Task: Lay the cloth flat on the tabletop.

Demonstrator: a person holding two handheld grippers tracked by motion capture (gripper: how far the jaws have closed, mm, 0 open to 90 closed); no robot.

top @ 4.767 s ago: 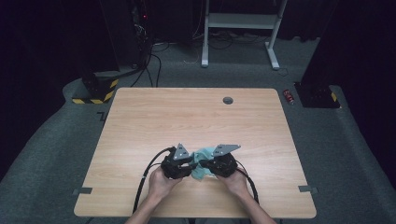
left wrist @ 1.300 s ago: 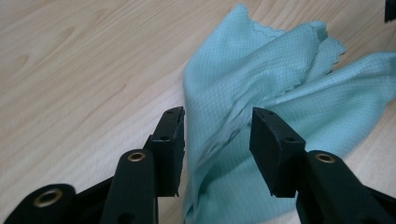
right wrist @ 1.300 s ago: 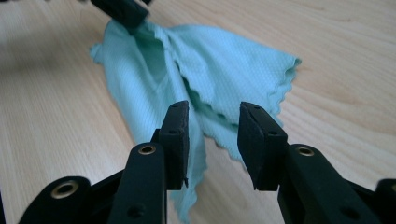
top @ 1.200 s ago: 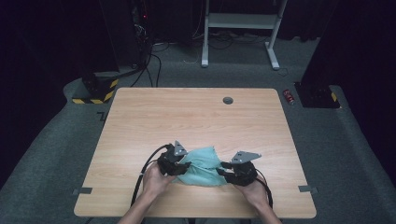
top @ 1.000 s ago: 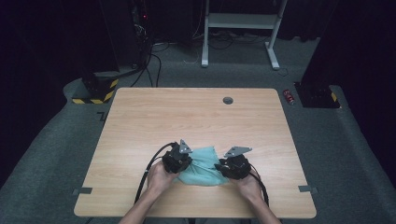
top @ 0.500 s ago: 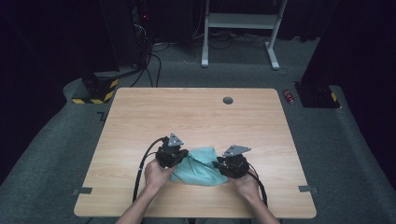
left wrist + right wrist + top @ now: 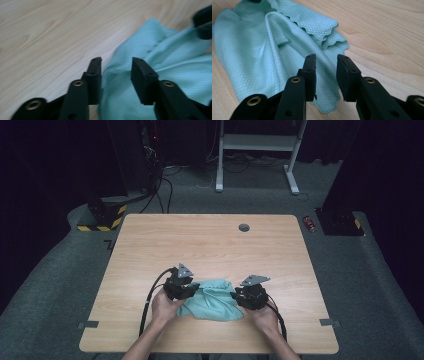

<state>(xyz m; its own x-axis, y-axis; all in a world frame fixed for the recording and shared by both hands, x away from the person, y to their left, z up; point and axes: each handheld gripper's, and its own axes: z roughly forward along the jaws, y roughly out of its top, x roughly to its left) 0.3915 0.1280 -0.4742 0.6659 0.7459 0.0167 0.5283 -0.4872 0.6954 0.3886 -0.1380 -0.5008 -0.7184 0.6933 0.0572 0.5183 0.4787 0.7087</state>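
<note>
Lower centre of the high view: teal microfiber cloth [image 7: 212,299] is lying crumpled on the wooden table [image 7: 210,245]. Left gripper [image 7: 116,71] and right gripper [image 7: 325,67] are now sitting with jaws parted, straddling opposite cloth edges, nothing pinched; hands have drifted apart, so a fresh regrasp is likely coming.

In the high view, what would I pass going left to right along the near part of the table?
Left gripper → teal cloth → right gripper, all on the wooden table.
</note>
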